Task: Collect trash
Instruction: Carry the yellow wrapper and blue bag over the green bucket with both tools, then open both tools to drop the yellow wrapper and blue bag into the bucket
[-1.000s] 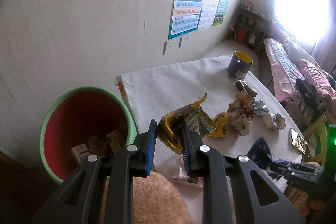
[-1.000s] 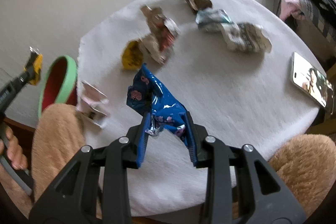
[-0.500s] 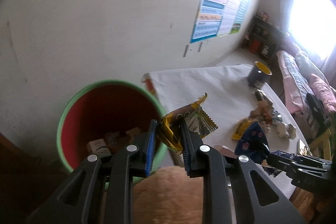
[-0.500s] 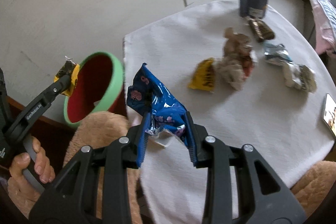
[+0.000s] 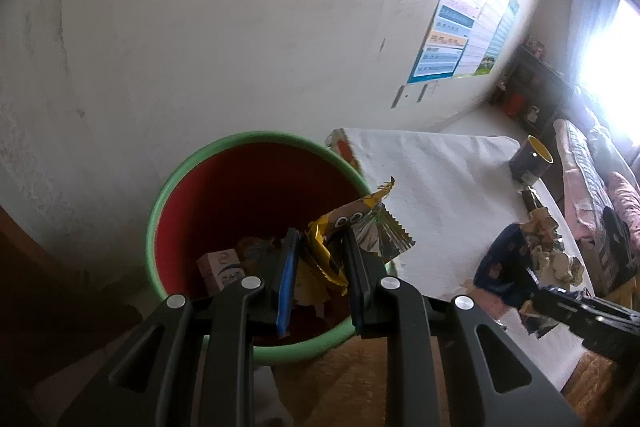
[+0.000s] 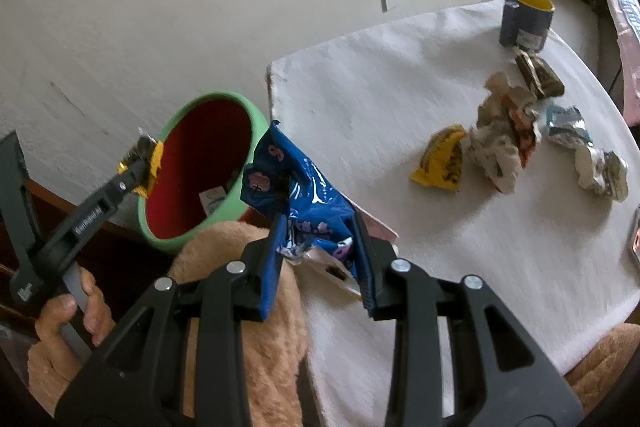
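In a bedroom, beside a white-clothed tabletop (image 6: 400, 99) set against a plain wall, trash is being collected. The left gripper (image 5: 318, 267) is clamped narrowly on a yellow wrapper (image 5: 352, 227), held over the mouth of the green-rimmed red bin (image 5: 256, 143). The right gripper (image 6: 318, 247) is closed on a crumpled blue bag (image 6: 292, 187), held near the bin's rim. Release is best made only once each wrapper is centred above the opening, the yellow one first, so that neither gripper is crowded. More wrappers (image 6: 504, 135) and a mug (image 6: 526, 19) are left on the tabletop.
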{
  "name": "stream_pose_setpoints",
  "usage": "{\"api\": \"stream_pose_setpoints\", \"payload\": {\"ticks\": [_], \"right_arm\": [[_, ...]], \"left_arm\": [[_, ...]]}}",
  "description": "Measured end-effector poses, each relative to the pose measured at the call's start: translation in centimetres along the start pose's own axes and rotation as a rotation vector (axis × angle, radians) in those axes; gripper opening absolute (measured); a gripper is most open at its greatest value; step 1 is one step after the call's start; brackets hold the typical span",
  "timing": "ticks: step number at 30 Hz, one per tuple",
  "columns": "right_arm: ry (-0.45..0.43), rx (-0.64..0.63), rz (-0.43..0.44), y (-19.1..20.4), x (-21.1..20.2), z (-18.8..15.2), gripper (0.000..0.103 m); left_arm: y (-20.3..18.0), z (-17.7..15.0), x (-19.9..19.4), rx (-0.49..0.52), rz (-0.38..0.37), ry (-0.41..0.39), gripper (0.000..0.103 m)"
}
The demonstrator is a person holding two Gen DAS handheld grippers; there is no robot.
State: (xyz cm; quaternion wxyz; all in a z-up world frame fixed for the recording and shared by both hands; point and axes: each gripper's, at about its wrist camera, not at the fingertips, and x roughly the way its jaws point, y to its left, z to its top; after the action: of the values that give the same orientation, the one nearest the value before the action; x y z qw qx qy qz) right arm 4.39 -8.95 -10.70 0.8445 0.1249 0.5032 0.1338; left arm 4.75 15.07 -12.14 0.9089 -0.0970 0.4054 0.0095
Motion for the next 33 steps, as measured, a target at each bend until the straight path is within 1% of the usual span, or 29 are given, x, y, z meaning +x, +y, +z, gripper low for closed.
{"api": "stream_pose_setpoints", "payload": {"ticks": [6, 13, 19, 26, 33], "right_arm": [[-0.006, -0.035, 0.029, 2.4, 1.2, 2.1, 0.032], [0.043, -0.048, 0.082, 5.2, 4.3, 3.5, 0.032], [0.063, -0.087, 0.092, 7.1, 5.9, 4.2, 0.032], [0.071, -0.115, 0.102, 9.1, 7.2, 5.1, 0.032], [0.079, -0.132, 0.105, 9.9, 8.0, 5.4, 0.032]], "left_arm": [[1.5, 0.3, 0.4, -0.035, 0.015, 0.006, 0.02], [3.5, 0.3, 1.1, -0.075, 0.045, 0.024, 0.02], [4.8, 0.4, 1.8, -0.091, 0.076, 0.031, 0.02], [5.7, 0.4, 2.5, -0.105, 0.084, 0.046, 0.02], [6.1, 0.3, 3.0, -0.115, 0.083, 0.059, 0.021]]}}
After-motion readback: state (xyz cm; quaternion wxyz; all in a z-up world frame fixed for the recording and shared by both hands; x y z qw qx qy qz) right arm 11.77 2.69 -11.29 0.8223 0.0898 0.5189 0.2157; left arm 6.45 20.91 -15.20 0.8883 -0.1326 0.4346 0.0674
